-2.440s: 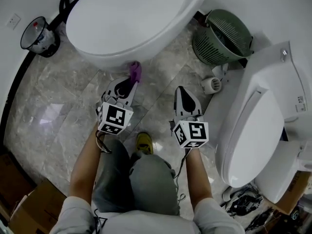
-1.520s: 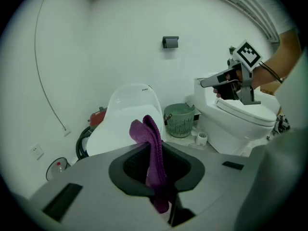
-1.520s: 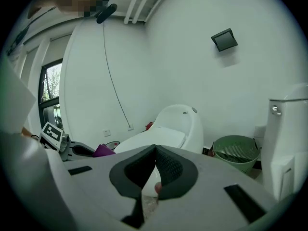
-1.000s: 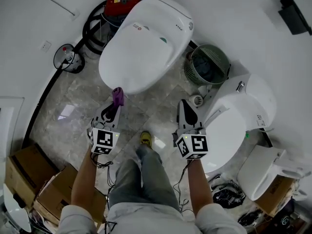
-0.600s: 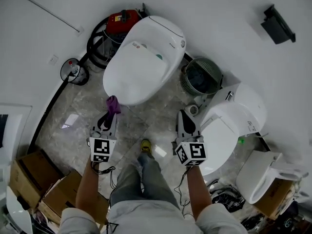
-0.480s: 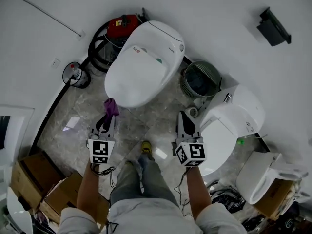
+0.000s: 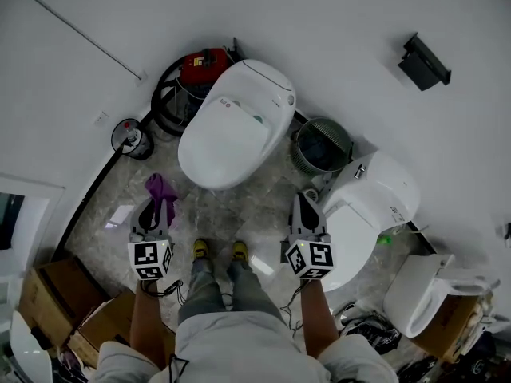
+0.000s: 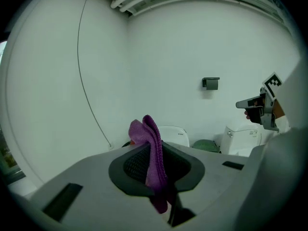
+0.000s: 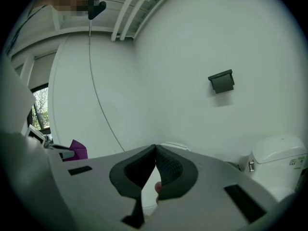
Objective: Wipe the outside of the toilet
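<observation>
A white toilet (image 7: 231,126) with its lid down stands against the far wall, seen small past the jaws in the left gripper view as the toilet (image 8: 173,134). My left gripper (image 7: 154,206) is shut on a purple cloth (image 7: 160,190), held well short of the bowl's front left; the cloth (image 8: 151,162) hangs folded between the jaws. My right gripper (image 7: 303,206) is shut with nothing in it, held level in front of a second white toilet (image 7: 367,206) on the right.
A green basket (image 7: 321,144) sits between the two toilets. A red machine with black hose (image 7: 192,70) stands behind the left toilet. Cardboard boxes (image 7: 48,309) lie at the lower left, another white fixture (image 7: 423,286) at the lower right. My feet (image 7: 217,250) stand on the marble floor.
The view has risen and pulled back from the toilet. My left gripper with the cloth has come away from the bowl's front rim, toward the left. The right gripper stayed shut.
</observation>
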`<state>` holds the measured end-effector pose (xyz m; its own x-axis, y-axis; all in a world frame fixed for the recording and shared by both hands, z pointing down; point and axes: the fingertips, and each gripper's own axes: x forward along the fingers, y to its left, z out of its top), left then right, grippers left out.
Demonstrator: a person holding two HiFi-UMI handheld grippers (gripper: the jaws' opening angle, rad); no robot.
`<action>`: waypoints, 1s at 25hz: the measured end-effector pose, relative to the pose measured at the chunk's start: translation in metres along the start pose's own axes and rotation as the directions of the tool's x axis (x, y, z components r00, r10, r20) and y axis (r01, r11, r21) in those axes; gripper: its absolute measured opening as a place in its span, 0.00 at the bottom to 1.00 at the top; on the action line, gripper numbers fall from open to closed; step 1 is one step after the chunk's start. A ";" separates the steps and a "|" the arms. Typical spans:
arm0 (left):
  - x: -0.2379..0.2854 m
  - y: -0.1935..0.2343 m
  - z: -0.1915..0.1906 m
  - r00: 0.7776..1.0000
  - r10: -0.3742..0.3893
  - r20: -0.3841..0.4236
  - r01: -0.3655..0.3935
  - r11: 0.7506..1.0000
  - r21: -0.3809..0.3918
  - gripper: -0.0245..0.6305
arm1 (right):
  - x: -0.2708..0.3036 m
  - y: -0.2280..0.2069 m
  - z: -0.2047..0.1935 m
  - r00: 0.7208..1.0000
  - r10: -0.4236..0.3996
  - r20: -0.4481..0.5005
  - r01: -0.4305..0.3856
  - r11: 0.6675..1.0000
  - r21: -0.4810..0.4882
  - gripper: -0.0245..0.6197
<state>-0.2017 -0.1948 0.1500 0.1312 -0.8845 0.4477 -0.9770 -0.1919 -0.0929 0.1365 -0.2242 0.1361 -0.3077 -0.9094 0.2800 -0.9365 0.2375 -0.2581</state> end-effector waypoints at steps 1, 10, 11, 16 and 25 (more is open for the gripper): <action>-0.005 0.005 0.005 1.000 0.002 0.005 -0.002 1.000 -0.002 0.14 | -0.003 0.003 0.005 1.000 -0.005 0.005 0.005 1.000 0.000 0.05; -0.022 0.033 0.062 0.995 -0.020 0.093 0.018 1.000 0.025 0.14 | -0.023 0.024 0.057 0.996 -0.056 0.066 0.057 0.998 -0.023 0.05; -0.025 0.035 0.068 0.995 -0.027 0.100 0.024 0.999 0.032 0.14 | -0.025 0.027 0.062 0.996 -0.060 0.070 0.062 0.998 -0.025 0.05; -0.043 0.041 0.096 0.986 -0.056 0.154 0.045 0.996 0.079 0.14 | -0.037 0.045 0.085 0.992 -0.080 0.098 0.085 0.995 -0.045 0.05; -0.067 0.055 0.126 0.970 -0.091 0.227 0.068 0.992 0.107 0.14 | -0.066 0.069 0.107 0.984 -0.106 0.143 0.117 0.990 -0.073 0.05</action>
<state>-0.2434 -0.1995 0.0024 0.2547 -0.9367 0.2402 -0.9421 -0.2964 -0.1570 0.1102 -0.1843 0.0010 -0.1797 -0.9688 0.1705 -0.9759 0.1537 -0.1550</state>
